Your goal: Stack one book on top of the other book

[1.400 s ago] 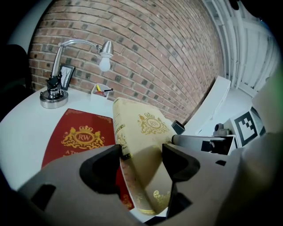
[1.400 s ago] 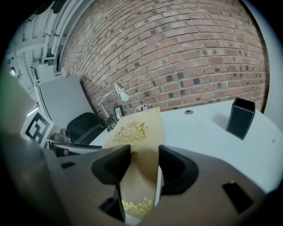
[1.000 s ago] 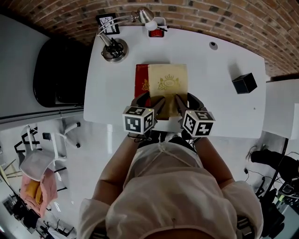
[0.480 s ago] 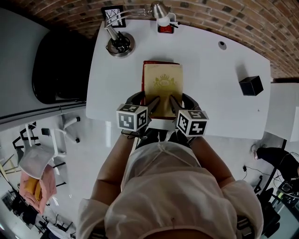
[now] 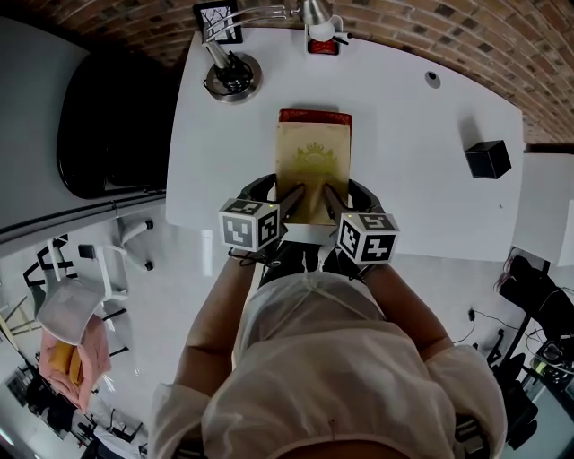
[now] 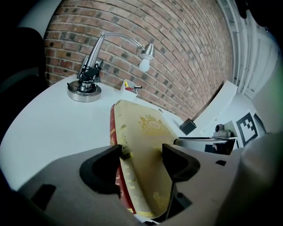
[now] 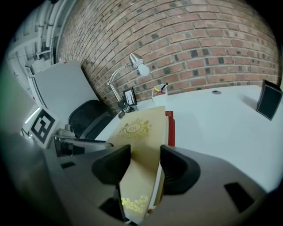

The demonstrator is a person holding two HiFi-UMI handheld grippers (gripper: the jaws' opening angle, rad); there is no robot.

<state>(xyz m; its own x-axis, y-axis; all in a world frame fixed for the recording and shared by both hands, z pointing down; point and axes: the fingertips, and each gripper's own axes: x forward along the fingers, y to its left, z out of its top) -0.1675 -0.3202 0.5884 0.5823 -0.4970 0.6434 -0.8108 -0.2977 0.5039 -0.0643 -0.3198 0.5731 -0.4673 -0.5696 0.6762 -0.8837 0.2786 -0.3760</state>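
A tan book with a gold crest (image 5: 312,166) lies lengthwise over a red book (image 5: 314,116), which shows only as a strip at the far end on the white table (image 5: 404,179). My left gripper (image 5: 291,202) and right gripper (image 5: 332,199) sit side by side at the tan book's near edge, each shut on it. In the left gripper view the tan book (image 6: 143,145) fills the gap of the left gripper (image 6: 141,161), and the red book (image 6: 113,128) peeks out below on the left. The right gripper (image 7: 143,167) clamps the tan book (image 7: 139,130) with the red book (image 7: 171,128) beneath.
A desk lamp (image 5: 235,72), a small picture frame (image 5: 218,20) and a pen holder (image 5: 323,43) stand along the far edge by the brick wall. A black cube (image 5: 488,159) sits at the right. A black chair (image 5: 99,108) is left of the table.
The tan book, held by both grippers, has shifted left and down over the red book. The red book showed along its left side before; now only its far edge shows.
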